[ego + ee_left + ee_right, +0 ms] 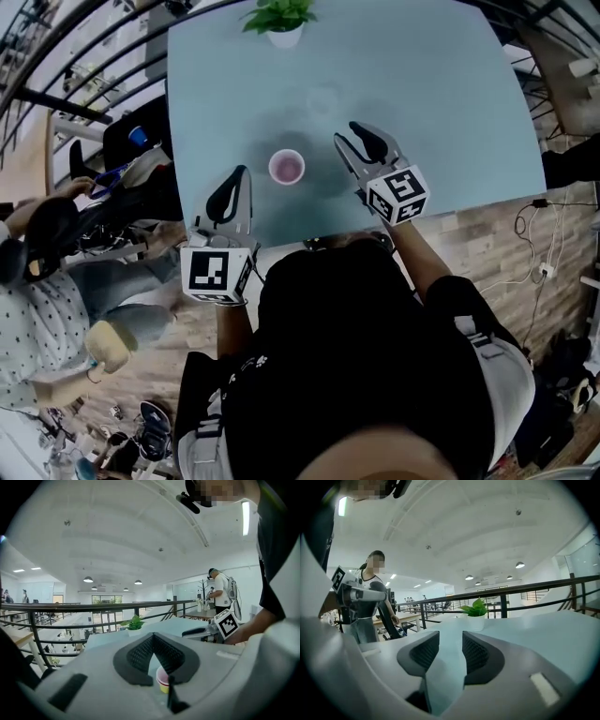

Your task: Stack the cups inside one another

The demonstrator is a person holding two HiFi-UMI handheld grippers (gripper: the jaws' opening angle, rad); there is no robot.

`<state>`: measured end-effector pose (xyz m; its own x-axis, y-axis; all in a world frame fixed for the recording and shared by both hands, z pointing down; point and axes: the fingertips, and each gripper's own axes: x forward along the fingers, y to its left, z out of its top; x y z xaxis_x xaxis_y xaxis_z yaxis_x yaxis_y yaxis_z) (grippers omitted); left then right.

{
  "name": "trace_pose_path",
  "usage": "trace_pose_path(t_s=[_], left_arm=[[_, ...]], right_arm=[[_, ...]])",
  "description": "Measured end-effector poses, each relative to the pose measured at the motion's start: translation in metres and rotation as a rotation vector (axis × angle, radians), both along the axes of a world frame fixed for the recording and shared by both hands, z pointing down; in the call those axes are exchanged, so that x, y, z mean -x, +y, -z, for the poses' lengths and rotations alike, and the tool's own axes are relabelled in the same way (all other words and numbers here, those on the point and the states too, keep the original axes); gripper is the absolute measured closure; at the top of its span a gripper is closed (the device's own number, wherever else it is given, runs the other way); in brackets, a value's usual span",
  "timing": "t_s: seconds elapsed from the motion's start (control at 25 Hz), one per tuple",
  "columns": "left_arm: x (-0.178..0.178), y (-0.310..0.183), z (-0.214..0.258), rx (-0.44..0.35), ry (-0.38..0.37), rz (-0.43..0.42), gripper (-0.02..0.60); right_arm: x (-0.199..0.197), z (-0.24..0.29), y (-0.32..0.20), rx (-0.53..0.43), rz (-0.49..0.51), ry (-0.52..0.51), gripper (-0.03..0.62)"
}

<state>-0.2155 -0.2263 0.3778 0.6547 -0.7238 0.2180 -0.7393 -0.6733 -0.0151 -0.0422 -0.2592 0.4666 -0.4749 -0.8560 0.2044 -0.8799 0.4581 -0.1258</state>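
A small pink cup (pixel 286 168) stands upright on the light blue table (pixel 450 112), near its front edge. In the left gripper view the cup (pixel 162 679) shows a pink rim over a yellow lower part, seen through the gap behind the touching fingertips. My left gripper (pixel 241 175) (pixel 152 637) is shut and empty, left of the cup and apart from it. My right gripper (pixel 364 139) (pixel 451 644) stands open to the cup's right, with only bare table between its pads. Neither gripper touches the cup.
A potted green plant (pixel 279 21) (pixel 476 612) sits at the table's far edge. A black railing (pixel 70 606) runs behind the table. A seated person (pixel 47 281) is at the left, below the table's front corner. Cables (pixel 539 234) lie on the floor at the right.
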Motion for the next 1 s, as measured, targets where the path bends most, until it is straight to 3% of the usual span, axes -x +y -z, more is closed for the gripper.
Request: trace_pose_path(t_s=[0.28,0.6,1.0], left_arm=[[0.009,-0.017,0.003,0.002,-0.008,0.02,0.594],[0.033,-0.03,-0.005,0.029,-0.024,0.081,0.594],[0.042,-0.037,-0.008,0.036,-0.048,0.122,0.594]], right_arm=[[0.006,-0.009,-0.036,0.012,0.009,0.043,0.345],[0.009,-0.036,-0.071,0.06,0.002,0.091,0.282],[0.006,-0.068,-0.097,0.129,0.004,0.13,0.26]])
